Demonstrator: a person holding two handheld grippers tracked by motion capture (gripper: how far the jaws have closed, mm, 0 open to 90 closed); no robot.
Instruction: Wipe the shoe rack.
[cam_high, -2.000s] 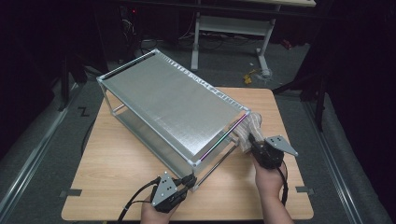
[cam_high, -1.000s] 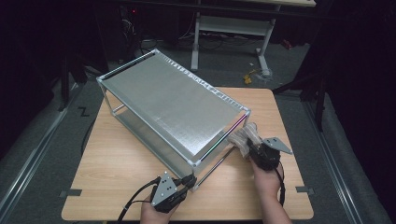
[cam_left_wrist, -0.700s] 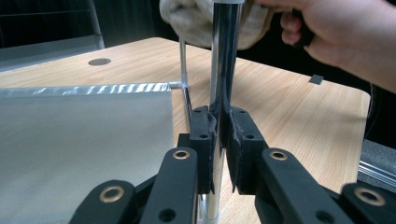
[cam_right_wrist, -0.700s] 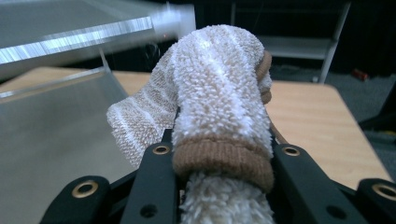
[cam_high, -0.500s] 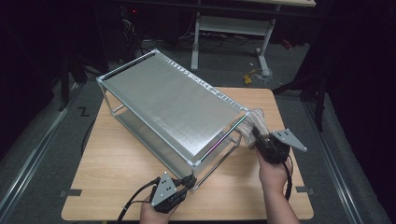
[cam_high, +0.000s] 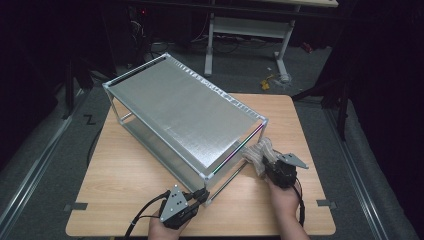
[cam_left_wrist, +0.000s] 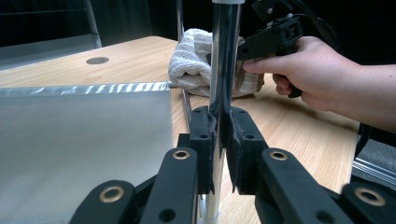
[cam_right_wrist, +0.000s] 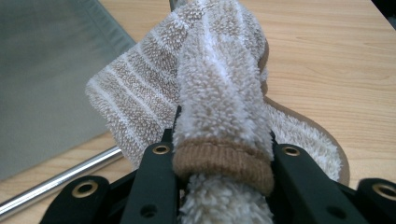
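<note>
Two things were in hand: a striped beige-and-white towel (cam_right_wrist: 219, 93) and the chrome corner post (cam_left_wrist: 223, 60) of a metal shelf rack (cam_high: 185, 115) on the wooden table (cam_high: 125, 175). The towel sat at the rack's near right corner, just beside the lower rail (cam_right_wrist: 56, 175), bunched against the frame. The right gripper view showed what the high view could not: the right gripper (cam_right_wrist: 223, 154) had its jaws closed on a thick fold of the cloth, a brown hem band squeezed between them, with more towel spread on the wood beyond. From above, the same gripper (cam_high: 270, 167) and towel (cam_high: 257, 155) read as one pale lump, the grip itself too small to judge. The left gripper view gave the other hold: the left gripper (cam_left_wrist: 223, 135) was clamped tight on the post, pads pressing it from both sides, and farther off the person's right hand (cam_left_wrist: 317, 74) held the towel (cam_left_wrist: 196, 60) against that post. In the high view the left gripper (cam_high: 192, 197) lay at the rack's near corner. The post's top was cut off by the frame edge, and the towel hid the lower corner joint behind it.
</note>
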